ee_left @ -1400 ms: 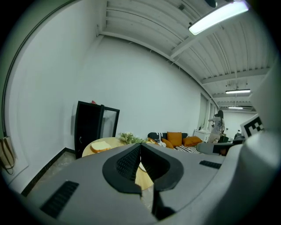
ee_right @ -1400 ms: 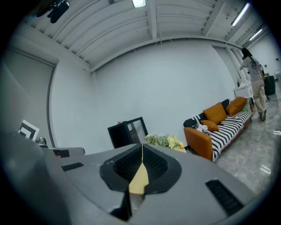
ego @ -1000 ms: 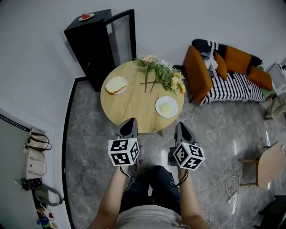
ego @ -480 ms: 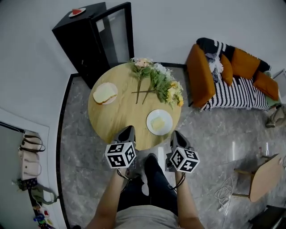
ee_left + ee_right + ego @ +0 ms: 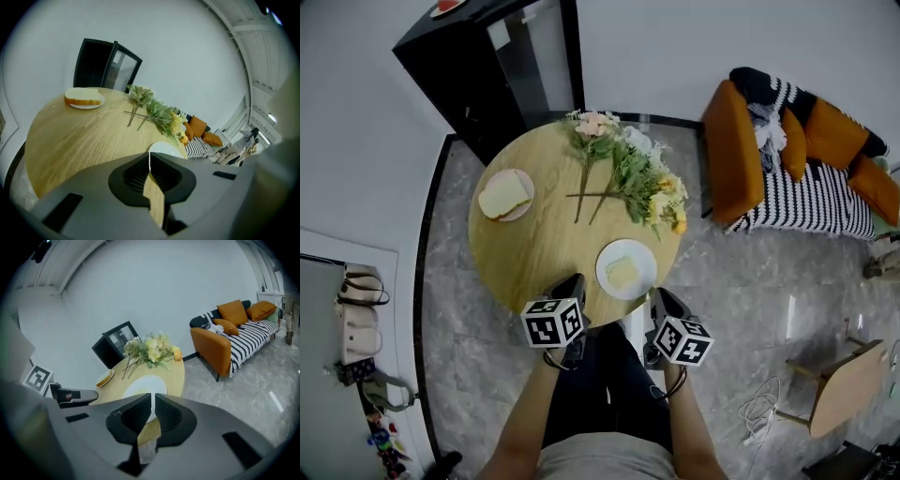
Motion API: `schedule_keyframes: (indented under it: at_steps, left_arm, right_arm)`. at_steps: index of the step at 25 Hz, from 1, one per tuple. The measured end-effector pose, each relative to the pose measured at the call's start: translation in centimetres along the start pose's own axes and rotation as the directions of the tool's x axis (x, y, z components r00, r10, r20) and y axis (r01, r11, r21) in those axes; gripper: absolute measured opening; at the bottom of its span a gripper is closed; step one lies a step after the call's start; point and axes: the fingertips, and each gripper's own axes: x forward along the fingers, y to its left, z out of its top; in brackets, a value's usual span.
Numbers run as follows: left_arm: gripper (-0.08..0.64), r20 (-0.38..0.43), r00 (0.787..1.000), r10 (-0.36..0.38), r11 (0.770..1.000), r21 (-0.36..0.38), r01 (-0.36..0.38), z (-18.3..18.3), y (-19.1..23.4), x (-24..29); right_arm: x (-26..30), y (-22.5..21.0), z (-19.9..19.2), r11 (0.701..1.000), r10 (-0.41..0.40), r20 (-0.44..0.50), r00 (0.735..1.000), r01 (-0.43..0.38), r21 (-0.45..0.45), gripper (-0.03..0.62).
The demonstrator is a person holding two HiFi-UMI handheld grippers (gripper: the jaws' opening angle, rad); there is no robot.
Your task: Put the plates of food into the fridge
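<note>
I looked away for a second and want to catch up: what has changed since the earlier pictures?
The person has stepped up to the table, and the left gripper and right gripper have come forward to its near edge. Both are shut and empty; nothing was grasped or let go. The near plate, the bread plate and the flowers lie where they were.

Black fridge (image 5: pixel 459 84); tan wood-grain table (image 5: pixel 534 253); white plate (image 5: pixel 606 267); orange sofa (image 5: pixel 736 155), black-and-white striped seat (image 5: pixel 811 202).
</note>
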Motion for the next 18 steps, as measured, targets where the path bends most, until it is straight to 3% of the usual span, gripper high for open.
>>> schedule_keyframes:
  at_steps: [9, 18]
  left_arm:
    - [0.010, -0.120, 0.993, -0.013, 1.000, -0.003, 0.013, 0.0, 1.1, 3.5]
    - [0.047, -0.247, 0.961, -0.122, 0.992, -0.059, 0.111, -0.9, -0.1, 6.4]
  right_arm:
    - [2.4, -0.8, -1.3, 0.998, 0.014, -0.090, 0.996, -0.009, 0.061, 0.017]
    - [3.6, -1.8, -1.2, 0.989, 0.004, -0.115, 0.993, 0.012, 0.144, 0.042]
